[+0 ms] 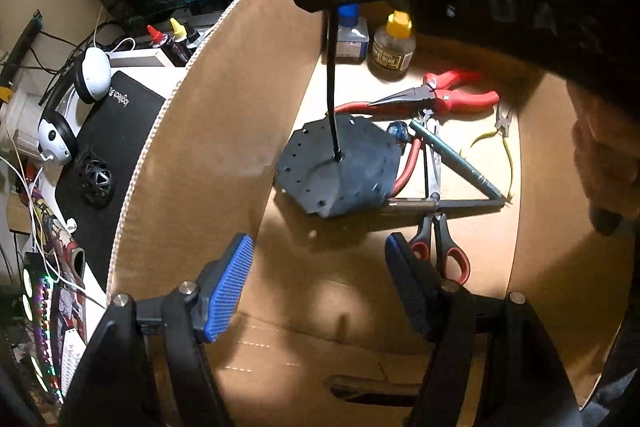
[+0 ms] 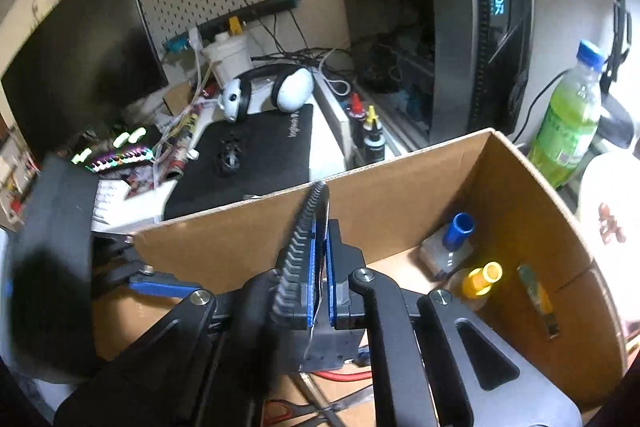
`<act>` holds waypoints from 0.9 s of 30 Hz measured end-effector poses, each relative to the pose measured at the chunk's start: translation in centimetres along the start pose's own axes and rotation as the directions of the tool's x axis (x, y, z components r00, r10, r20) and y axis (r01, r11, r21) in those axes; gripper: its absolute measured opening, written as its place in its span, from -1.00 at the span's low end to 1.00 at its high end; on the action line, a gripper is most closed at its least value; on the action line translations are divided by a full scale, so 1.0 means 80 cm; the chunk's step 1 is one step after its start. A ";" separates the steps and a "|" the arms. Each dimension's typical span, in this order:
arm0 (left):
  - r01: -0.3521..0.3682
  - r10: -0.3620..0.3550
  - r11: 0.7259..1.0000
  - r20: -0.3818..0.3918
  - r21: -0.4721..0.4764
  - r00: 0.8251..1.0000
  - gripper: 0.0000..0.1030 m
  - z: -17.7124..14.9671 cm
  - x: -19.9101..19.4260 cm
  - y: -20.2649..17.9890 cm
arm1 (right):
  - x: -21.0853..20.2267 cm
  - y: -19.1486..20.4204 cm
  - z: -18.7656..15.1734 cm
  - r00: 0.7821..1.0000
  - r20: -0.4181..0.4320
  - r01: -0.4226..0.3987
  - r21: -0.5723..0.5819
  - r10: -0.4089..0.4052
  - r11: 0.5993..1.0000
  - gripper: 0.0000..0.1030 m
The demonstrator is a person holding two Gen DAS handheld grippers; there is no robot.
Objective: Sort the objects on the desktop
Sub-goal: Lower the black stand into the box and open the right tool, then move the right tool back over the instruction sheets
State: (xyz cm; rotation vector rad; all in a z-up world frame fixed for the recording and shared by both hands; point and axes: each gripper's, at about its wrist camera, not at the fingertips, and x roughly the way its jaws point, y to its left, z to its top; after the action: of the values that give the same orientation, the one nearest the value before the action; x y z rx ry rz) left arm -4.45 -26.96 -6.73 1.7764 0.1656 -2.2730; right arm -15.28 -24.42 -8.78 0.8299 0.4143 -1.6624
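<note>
the stand [image 1: 340,167] sits on the box [image 1: 224,99] floor beside the pliers [image 1: 444,95], its flexible arm [image 2: 302,251] pinched tight in my right gripper [image 2: 322,267]. my left gripper [image 1: 320,279] hangs wide and empty. i should release only once the base lies flat.

In the right wrist view a dark blurred shape [image 2: 48,267] fills the lower left, its identity unreadable. The gripper's own body hides most of the grey hexagonal base [image 2: 324,351] at bottom centre. In the left wrist view the black flexible stem [image 1: 331,27] runs off the top edge, and the label on the yellow-capped bottle [image 1: 392,47] is too small to read.
</note>
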 end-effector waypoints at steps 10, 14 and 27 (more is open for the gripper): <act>0.006 -0.007 1.000 0.028 0.020 1.000 0.35 -0.006 -0.007 -0.008 | 0.001 -0.005 -0.010 0.999 -0.027 -0.021 0.066 0.023 0.998 -0.89; 0.006 -0.007 1.000 0.059 0.023 0.998 0.35 -0.009 -0.015 -0.009 | 0.007 0.010 -0.009 0.994 -0.106 -0.004 0.042 0.008 0.999 -0.64; 0.017 -0.017 1.000 0.127 0.003 0.992 0.35 -0.019 -0.040 -0.005 | -0.024 -0.005 -0.023 0.950 -0.302 0.117 0.122 -0.076 0.986 0.00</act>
State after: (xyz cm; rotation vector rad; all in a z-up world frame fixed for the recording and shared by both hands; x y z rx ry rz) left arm -2.41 -25.83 -4.01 1.6305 0.1555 -2.3901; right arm -14.93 -21.73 -8.72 1.1871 0.5590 -1.6750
